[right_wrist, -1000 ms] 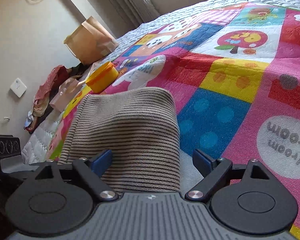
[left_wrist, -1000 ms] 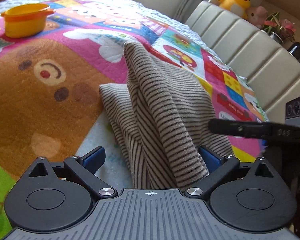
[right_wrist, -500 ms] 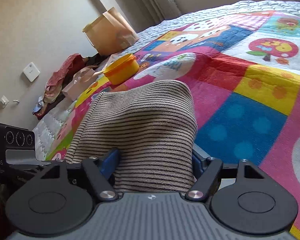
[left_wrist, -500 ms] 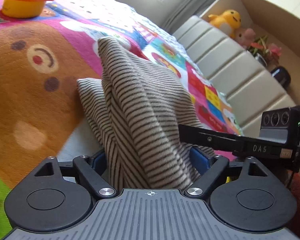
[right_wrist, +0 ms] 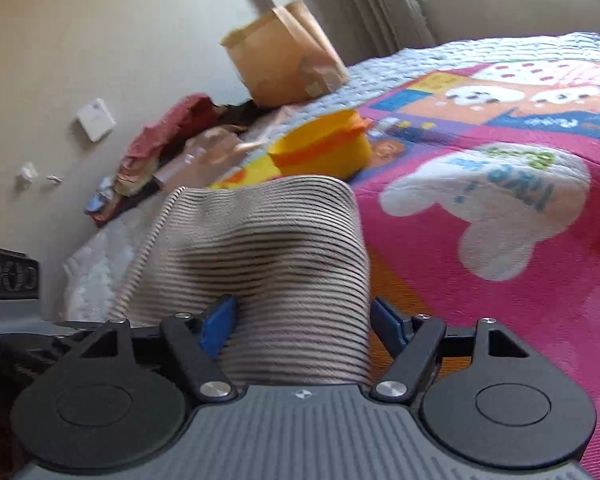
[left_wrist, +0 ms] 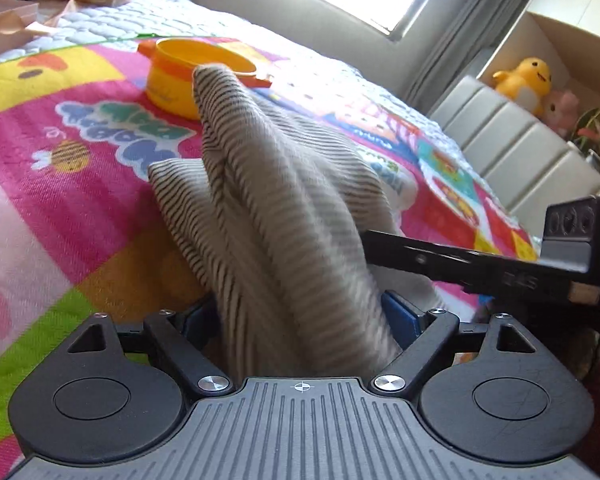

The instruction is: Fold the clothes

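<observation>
Two grippers pinch one striped garment over a bright quilted play blanket.

The blanket (left_wrist: pixel 80 208), a woven patchwork of pink, yellow and blue cartoon panels, covers the bed. The soft knit striped garment (left_wrist: pixel 284 216), beige with thin dark lines, is bunched and lifted, its long axis running away from the left gripper (left_wrist: pixel 300 316) toward a rounded peak in front of the yellow plastic bowl (left_wrist: pixel 180 76). The left gripper's blue pads press the cloth from both sides; the right gripper (right_wrist: pixel 300 320) likewise clamps a smooth rolled fold of it.
</observation>
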`<action>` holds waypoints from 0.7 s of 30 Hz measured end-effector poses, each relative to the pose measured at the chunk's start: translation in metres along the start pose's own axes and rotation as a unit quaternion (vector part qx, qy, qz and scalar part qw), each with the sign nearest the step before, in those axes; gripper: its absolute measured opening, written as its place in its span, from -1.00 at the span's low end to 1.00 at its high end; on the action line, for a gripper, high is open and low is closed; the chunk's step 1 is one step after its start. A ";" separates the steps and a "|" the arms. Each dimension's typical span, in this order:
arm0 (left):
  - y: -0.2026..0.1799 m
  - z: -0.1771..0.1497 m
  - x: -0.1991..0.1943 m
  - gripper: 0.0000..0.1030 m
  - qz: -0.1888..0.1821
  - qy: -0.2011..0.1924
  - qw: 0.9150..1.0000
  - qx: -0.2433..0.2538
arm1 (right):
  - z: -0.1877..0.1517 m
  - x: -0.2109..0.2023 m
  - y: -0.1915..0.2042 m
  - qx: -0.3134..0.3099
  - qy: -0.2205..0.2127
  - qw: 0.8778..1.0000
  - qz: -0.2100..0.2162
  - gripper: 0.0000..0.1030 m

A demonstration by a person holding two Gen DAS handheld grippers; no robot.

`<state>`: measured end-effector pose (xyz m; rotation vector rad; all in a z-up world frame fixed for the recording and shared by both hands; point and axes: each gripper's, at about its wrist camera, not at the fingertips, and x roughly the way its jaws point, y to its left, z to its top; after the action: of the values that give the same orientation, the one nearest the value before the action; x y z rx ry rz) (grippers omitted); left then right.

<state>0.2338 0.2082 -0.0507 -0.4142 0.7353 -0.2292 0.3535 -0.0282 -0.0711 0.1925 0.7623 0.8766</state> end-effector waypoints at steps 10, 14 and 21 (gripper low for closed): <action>-0.052 0.041 -0.075 0.92 -0.013 -0.160 0.980 0.120 | -0.009 -0.049 0.047 -0.127 -0.064 0.986 -0.089 0.70; -0.048 0.063 -0.021 0.92 0.018 -0.113 0.986 0.120 | -0.015 -0.046 0.088 -0.172 -0.062 0.980 -0.077 0.94; -0.017 0.042 0.017 0.89 0.071 -0.067 0.992 0.077 | -0.035 -0.009 0.083 -0.175 -0.009 0.980 -0.092 1.00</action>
<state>0.2738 0.1987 -0.0254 -0.2270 0.6070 -0.1225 0.2750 0.0132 -0.0546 -0.1801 0.5861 0.8163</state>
